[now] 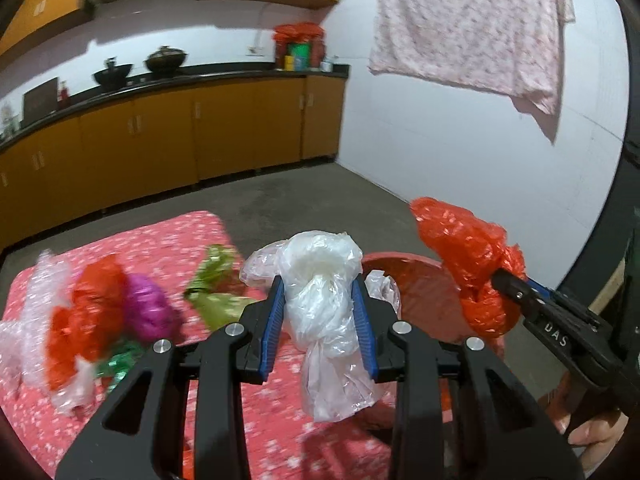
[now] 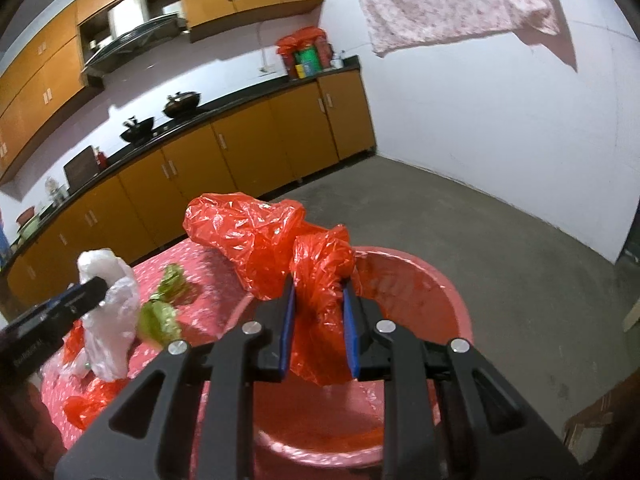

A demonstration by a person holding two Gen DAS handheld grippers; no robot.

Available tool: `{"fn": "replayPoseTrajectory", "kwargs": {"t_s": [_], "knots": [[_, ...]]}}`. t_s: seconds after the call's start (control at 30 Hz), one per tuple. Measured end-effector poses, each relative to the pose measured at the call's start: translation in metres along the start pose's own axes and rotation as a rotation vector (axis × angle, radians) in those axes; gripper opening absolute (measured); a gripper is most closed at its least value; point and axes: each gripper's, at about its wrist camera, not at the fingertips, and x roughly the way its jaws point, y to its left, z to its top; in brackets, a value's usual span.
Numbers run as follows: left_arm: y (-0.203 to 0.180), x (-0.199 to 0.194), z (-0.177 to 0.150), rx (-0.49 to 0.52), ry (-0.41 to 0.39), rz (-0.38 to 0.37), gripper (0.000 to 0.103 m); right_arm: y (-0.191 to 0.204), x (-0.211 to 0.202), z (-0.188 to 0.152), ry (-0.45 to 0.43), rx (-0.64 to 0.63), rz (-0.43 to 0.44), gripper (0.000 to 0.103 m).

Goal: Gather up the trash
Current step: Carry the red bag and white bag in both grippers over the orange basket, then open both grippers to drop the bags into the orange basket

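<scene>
My left gripper (image 1: 319, 292) is shut on a crumpled clear plastic bag (image 1: 324, 276), held above the table's right edge; the same bag (image 2: 110, 308) shows at the left of the right wrist view. My right gripper (image 2: 319, 292) is shut on a crumpled red plastic bag (image 2: 264, 240), which hangs over the red basin (image 2: 448, 292). That red bag (image 1: 464, 252) and the basin (image 1: 416, 292) also appear to the right in the left wrist view. On the pink patterned tablecloth (image 1: 180, 236) lie several more scraps: red (image 1: 92, 312), purple (image 1: 148, 308), green (image 1: 216, 292) and bubble wrap (image 1: 44, 280).
Orange cabinets (image 1: 160, 136) under a black counter with pots (image 1: 164, 60) run along the far wall. A pink cloth (image 1: 472, 28) hangs on the white wall. Grey concrete floor (image 2: 500, 232) lies beyond the basin. A hand (image 1: 596, 432) holds the right gripper.
</scene>
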Motion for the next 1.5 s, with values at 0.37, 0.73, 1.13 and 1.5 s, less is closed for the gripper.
{"fn": "replayPoseTrajectory", "kwargs": {"t_s": [0.37, 0.73, 1.13, 1.5], "knots": [[-0.038, 0.042, 0.002, 0.064, 0.060, -0.064, 0.034, -0.026, 0.027, 0.004, 0.026, 0.047, -0.020, 0.022], [-0.056, 0.063, 0.001, 0.083, 0.096, -0.083, 0.039, -0.037, 0.033, 0.002, 0.017, 0.075, -0.006, 0.031], [-0.040, 0.065, -0.002, 0.025, 0.122, -0.043, 0.053, -0.040, 0.034, 0.001, 0.020, 0.087, 0.006, 0.039], [-0.002, -0.010, -0.012, -0.021, 0.012, 0.062, 0.076, -0.003, 0.011, -0.015, -0.024, -0.023, 0.022, 0.070]]}}
